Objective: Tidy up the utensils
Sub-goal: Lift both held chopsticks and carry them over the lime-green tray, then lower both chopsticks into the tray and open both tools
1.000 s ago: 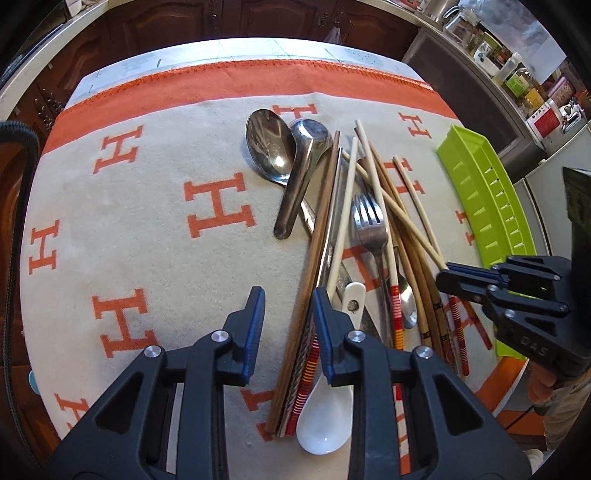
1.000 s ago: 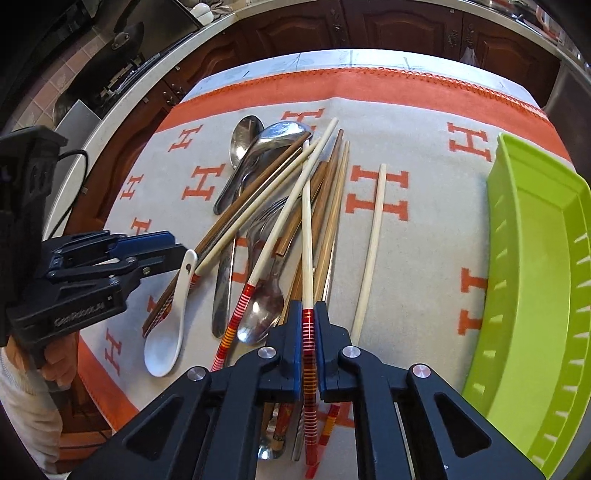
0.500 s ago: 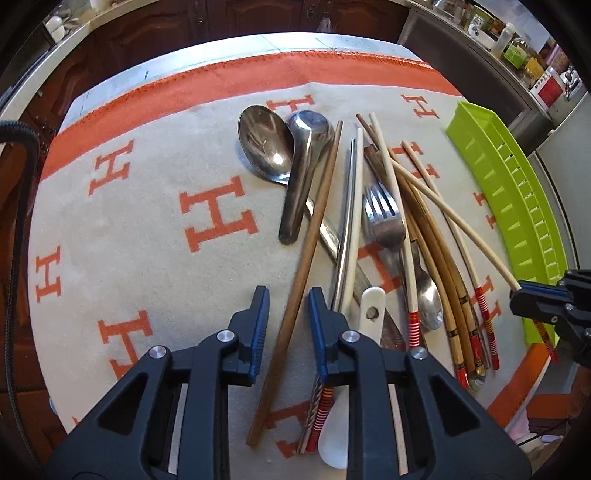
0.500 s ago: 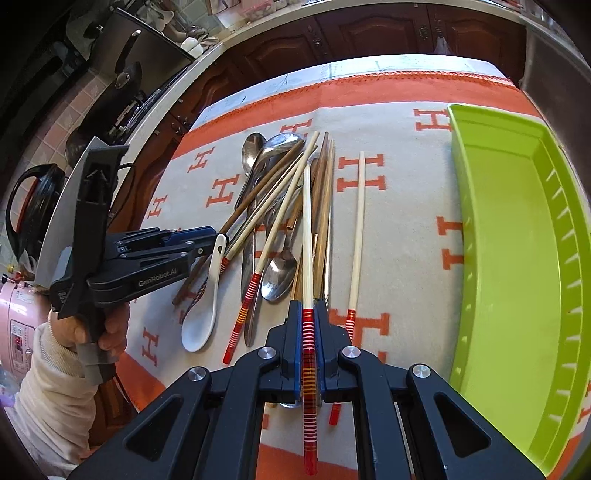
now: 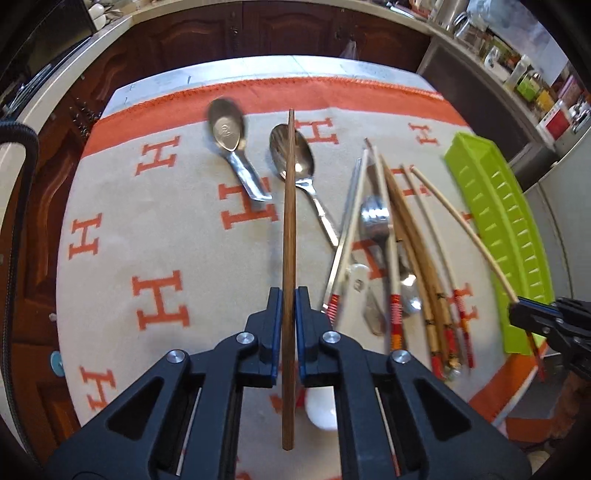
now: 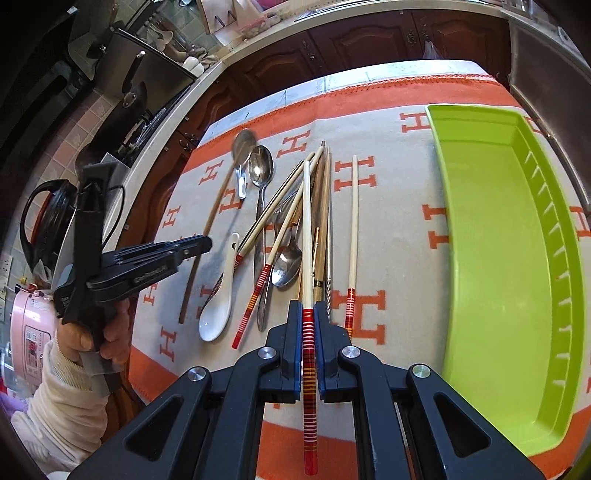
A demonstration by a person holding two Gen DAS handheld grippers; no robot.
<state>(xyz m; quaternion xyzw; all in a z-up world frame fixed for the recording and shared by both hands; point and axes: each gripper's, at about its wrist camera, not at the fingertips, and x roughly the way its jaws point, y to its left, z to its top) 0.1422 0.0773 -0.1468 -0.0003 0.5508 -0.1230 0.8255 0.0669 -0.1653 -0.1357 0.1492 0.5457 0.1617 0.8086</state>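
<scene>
dark wooden kitchen cabinets (image 5: pixel 295 33) stand behind a table that is covered with a cream blanket (image 5: pixel 155 236) with orange h letters and an orange border. the left gripper (image 5: pixel 289 299) is closed tight on a dark brown wooden chopstick (image 5: pixel 289 206), which runs straight toward 12 o'clock in the left wrist view and crosses in front of the bowl of a steel spoon (image 5: pixel 293 155). at about 11 o'clock from that grip lies a short metal soup spoon (image 5: pixel 231 140), apart from the others. at 3 o'clock of the brown stick is the pile of utensils (image 5: pixel 391 258): pale chopsticks with red striped ends, brown chopsticks, a fork and spoons, all crossing each other. a white ceramic spoon (image 6: pixel 221 295) lies at the left edge of the pile, in the right wrist view at about 9 o'clock from the right gripper. the right gripper (image 6: pixel 308 321) is shut on a pale chopstick with red bands (image 6: pixel 307 236), holding it at the striped part, with the pale end pointing to 12 o'clock in front of the pile. one more pale chopstick (image 6: pixel 354 221) lies alone on the blanket just at the right of the pile. a lime green tray (image 6: pixel 554 258) sits at 2 o'clock from the right gripper, well apart from the pile.
</scene>
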